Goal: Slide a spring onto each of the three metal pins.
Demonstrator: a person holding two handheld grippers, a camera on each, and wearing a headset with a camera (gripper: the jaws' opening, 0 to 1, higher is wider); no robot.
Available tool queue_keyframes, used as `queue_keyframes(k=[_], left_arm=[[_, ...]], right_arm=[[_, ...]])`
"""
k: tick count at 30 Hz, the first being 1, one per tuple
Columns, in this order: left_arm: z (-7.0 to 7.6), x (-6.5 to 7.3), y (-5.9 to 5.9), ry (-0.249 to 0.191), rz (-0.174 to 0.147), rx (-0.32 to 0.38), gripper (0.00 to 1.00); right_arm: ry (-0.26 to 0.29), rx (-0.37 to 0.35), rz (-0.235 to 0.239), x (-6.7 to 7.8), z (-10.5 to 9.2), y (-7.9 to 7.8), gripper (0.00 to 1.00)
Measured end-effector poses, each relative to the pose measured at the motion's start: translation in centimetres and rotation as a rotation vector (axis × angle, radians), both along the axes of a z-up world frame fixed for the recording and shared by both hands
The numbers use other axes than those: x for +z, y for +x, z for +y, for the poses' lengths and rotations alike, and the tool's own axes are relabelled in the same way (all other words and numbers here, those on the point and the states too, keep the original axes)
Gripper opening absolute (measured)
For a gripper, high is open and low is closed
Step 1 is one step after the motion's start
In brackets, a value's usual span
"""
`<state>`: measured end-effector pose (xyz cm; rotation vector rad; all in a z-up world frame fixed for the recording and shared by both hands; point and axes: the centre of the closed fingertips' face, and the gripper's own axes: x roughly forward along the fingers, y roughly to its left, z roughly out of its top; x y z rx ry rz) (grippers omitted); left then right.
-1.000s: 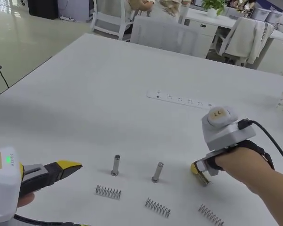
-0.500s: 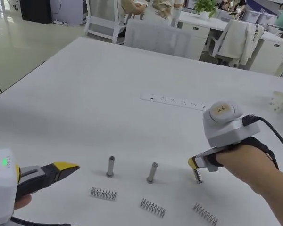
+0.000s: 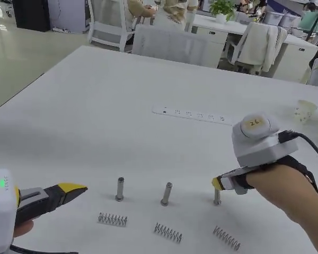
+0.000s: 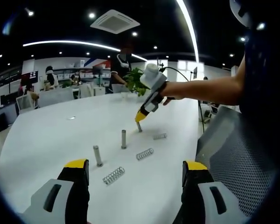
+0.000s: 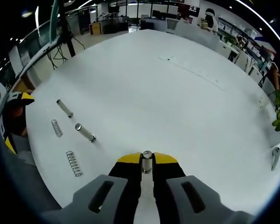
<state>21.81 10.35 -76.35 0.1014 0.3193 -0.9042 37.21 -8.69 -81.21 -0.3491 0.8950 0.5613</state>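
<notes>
"So, where did the right gripper (image 3: 218, 184) sit?"
"At 4 o'clock in the head view, with its jaws closed on the top of the right pin (image 3: 217, 197). That pin stood upright on the table (image 3: 95, 106). The middle pin (image 3: 166, 193) and left pin (image 3: 119, 189) stood free toward its 9 o'clock, each well apart."
"And the springs?"
"They lay flat, one at 6 o'clock of each pin: left spring (image 3: 112, 219), middle spring (image 3: 167, 232), right spring (image 3: 226, 238). None touched a pin."
"The left gripper (image 3: 77, 189)?"
"At 8 o'clock, jaws spread wide, holding nothing."
"Any room?"
"Bare table ran from the pins to the power strip (image 3: 190, 114) at 12 o'clock. The table's left edge lay far off at 10 o'clock, and a paper cup (image 3: 304, 111) stood at 2 o'clock."
</notes>
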Motion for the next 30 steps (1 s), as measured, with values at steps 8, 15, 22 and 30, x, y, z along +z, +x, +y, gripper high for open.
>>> queue_keyframes(k=[8, 15, 22, 30], left_arm=[[-0.2, 0.1, -0.1, 0.000, -0.001, -0.005, 0.78], [-0.3, 0.1, -0.1, 0.004, 0.001, -0.006, 0.78], [-0.5, 0.2, -0.2, 0.004, 0.000, -0.013, 0.78], [-0.5, 0.1, -0.2, 0.003, 0.002, -0.014, 0.78]], right_arm=[[0.007, -0.002, -0.007, 0.0, -0.4, -0.6, 0.06], [0.023, -0.018, -0.001, 0.0, -0.9, -1.0, 0.06], [0.021, -0.007, 0.003, -0.1, -1.1, -1.2, 0.06], [0.001, 0.019, -0.011, -0.1, -1.1, -1.4, 0.06]])
